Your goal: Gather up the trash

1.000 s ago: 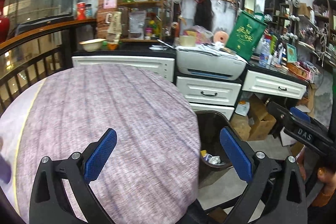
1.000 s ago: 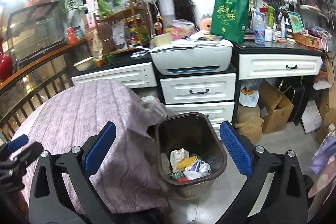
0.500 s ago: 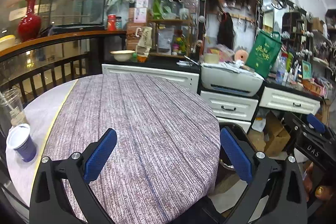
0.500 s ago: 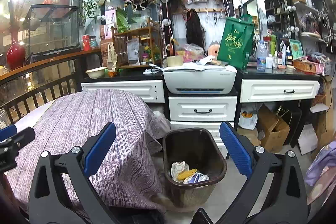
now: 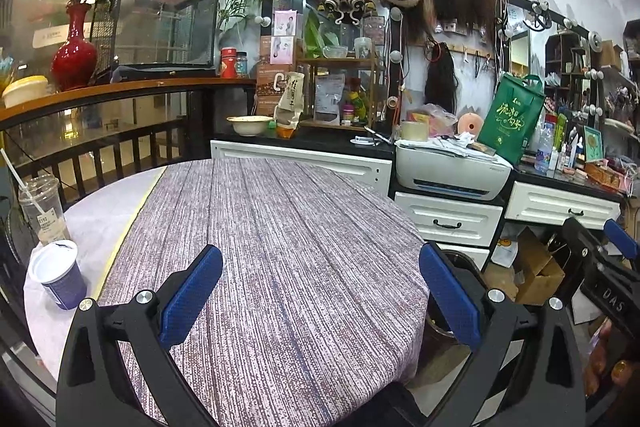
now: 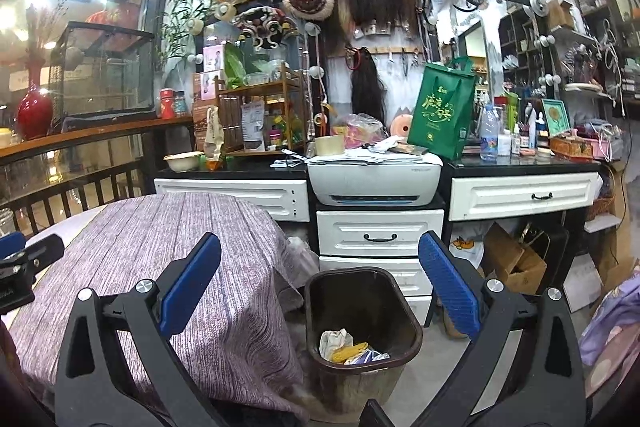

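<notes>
At the tabletop's (image 5: 280,247) far left, two cups (image 5: 60,279) had come into our view; both claws, left claw (image 5: 320,291) and right claw (image 6: 320,291), gaped empty, the bin (image 6: 360,307) right.

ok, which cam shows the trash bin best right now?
Right wrist. The trash bin sits whole between the open fingers, its crumpled trash visible inside. In the left wrist view only a dark sliver of its rim shows, behind the tablecloth edge and a finger.

"DAS" on the right tool (image 5: 612,291); "E192" on plastic cup (image 5: 43,211)
</notes>
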### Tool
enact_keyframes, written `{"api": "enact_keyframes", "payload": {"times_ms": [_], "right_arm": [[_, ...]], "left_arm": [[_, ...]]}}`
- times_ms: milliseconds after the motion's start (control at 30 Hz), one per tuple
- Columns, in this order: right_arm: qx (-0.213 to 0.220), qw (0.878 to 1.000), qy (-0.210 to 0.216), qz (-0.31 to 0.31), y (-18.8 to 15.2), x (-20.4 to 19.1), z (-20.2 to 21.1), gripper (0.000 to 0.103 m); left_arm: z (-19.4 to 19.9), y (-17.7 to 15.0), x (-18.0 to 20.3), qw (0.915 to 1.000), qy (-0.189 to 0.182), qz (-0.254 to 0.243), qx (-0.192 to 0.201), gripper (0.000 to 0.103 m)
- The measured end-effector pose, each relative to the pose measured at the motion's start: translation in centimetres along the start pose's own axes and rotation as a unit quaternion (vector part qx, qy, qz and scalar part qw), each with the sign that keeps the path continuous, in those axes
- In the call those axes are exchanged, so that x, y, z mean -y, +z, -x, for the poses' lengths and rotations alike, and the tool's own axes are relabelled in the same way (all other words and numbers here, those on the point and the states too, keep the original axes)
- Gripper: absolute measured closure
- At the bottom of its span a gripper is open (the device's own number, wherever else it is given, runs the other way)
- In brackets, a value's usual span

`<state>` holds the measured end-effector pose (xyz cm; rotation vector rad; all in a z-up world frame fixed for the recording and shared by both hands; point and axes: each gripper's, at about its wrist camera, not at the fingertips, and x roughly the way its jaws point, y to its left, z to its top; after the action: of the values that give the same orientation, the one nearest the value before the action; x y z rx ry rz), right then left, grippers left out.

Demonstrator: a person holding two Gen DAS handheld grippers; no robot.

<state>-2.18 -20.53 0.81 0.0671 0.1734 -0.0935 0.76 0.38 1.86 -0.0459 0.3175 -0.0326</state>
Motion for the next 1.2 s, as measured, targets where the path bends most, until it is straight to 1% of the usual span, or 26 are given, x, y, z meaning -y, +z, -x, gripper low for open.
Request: {"api": "enact_keyframes", "payload": {"times_ms": [267,467,1200], "right_arm": [[-0.006,1.0,0.019,0.013,-0.14,-0.57,0.0,0.006],[-0.009,1.0,0.019,0.013,-0.29,-0.54,-0.06,0.006],[-0.009,1.0,0.02,0.014,-0.43,-0.52,-0.08,0.006]], "left_arm": [[0.04,-0.03,-0.41,0.9999,-0.004,0.016,-0.004,0.006],[-0.03,-0.2,-0.32,0.9999,-0.009,0.012,-0.007,0.006],[0.06,-0.23,-0.22,0.9998,-0.009,0.016,-0.008,0.006]]}}
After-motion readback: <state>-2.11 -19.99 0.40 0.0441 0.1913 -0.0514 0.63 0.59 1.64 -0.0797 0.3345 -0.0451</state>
